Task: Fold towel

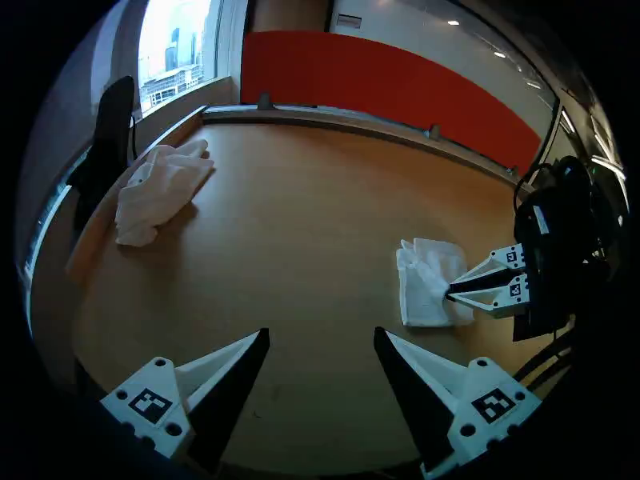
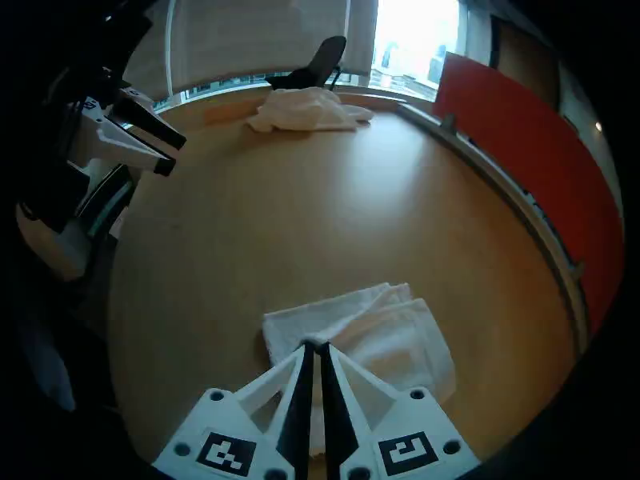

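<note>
A small folded white towel point(image 1: 428, 280) point(image 2: 384, 328) lies flat on the wooden table point(image 1: 304, 208) point(image 2: 280, 216). My right gripper point(image 2: 314, 346) point(image 1: 450, 291) has its jaws drawn together at the towel's near edge, pinching the fabric where a ridge runs off from the tips. My left gripper point(image 1: 320, 336) point(image 2: 174, 156) stands wide open over bare table, well away from the towel, with nothing between its fingers.
A second, crumpled white towel point(image 1: 156, 192) point(image 2: 304, 110) lies at the far corner of the table by the window. A dark chair point(image 1: 108, 136) point(image 2: 320, 60) stands behind it. A red partition point(image 1: 384, 80) point(image 2: 544, 176) runs along the table's far edge.
</note>
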Motion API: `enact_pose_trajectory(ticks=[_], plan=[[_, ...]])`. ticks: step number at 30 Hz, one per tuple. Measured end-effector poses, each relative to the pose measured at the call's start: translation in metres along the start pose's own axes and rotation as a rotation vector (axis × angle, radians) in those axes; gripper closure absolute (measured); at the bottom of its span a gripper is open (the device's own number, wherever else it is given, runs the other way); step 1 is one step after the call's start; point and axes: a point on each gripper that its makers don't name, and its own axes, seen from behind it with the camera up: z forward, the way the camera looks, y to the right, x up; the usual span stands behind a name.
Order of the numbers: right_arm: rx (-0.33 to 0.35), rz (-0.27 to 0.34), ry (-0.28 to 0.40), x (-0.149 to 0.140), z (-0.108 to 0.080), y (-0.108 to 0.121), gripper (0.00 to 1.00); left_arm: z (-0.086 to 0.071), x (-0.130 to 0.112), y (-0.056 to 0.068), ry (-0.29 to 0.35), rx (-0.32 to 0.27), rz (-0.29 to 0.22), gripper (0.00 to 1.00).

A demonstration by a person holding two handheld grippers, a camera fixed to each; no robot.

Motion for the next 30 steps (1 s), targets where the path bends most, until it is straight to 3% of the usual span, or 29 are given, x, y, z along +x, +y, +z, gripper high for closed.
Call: enact_pose_trajectory(ticks=[9, 16, 18, 22, 26, 30], plan=[[-0.023, 0.016, 0.024, 0.0, -0.012, 0.003, 0.94, 0.002, 0.003, 0.001, 0.005, -0.001, 0.007, 0.03], [-0.007, 0.078, 0.023, -0.008, -0.009, -0.001, 0.91, 0.003, 0.003, 0.006, 0.003, -0.004, 0.014, 0.03], [-0.008, 0.1, 0.023, -0.01, -0.008, -0.003, 0.79, 0.003, 0.002, 0.007, 0.002, -0.006, 0.015, 0.03], [-0.028, 0.137, 0.034, -0.014, -0.012, -0.002, 0.34, 0.003, 0.0, 0.007, -0.001, -0.006, 0.015, 0.03], [-0.063, 0.177, 0.023, -0.027, -0.016, 0.003, 0.23, 0.003, -0.001, 0.008, -0.001, -0.007, 0.013, 0.03], [-0.078, 0.217, 0.009, -0.042, -0.021, 0.003, 0.22, 0.003, 0.0, 0.009, 0.001, -0.009, 0.015, 0.03]])
